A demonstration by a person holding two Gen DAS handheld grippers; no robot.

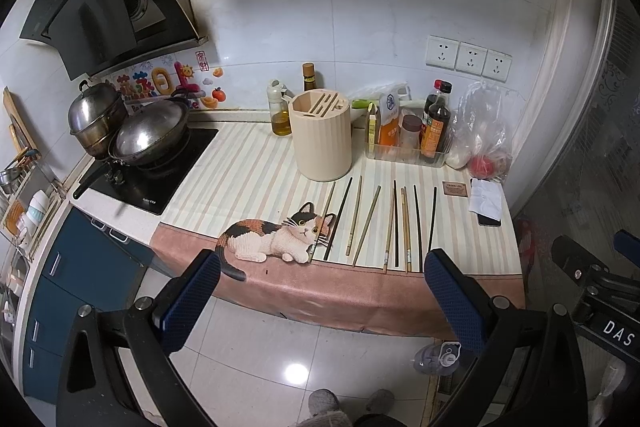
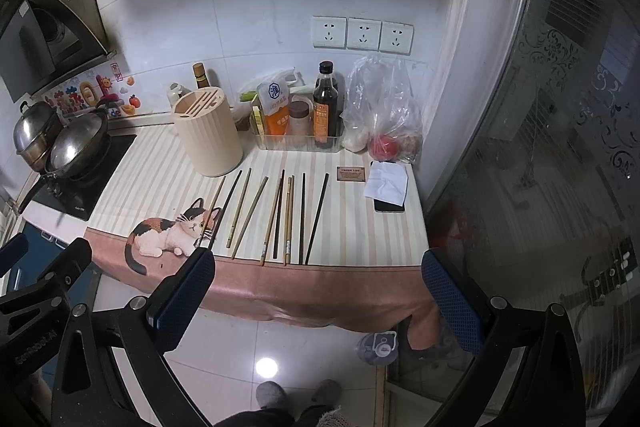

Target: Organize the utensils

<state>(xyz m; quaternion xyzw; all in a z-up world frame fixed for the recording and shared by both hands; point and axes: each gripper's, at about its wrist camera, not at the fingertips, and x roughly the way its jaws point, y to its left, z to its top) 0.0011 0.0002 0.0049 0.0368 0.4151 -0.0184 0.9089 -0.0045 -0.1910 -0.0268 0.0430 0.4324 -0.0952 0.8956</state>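
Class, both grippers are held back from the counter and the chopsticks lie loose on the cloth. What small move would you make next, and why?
Probably bring the right gripper forward and down to the black chopstick at the right end of the row. Both grippers are open and empty, short of the cloth's edge, the left gripper too. That outermost stick lies apart from its neighbours, and the beige holder stands just behind.

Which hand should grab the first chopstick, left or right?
Probably either; slight edge to the left. Both the left gripper and right gripper are open, empty and short of the chopsticks, but the left is nearer the holder.
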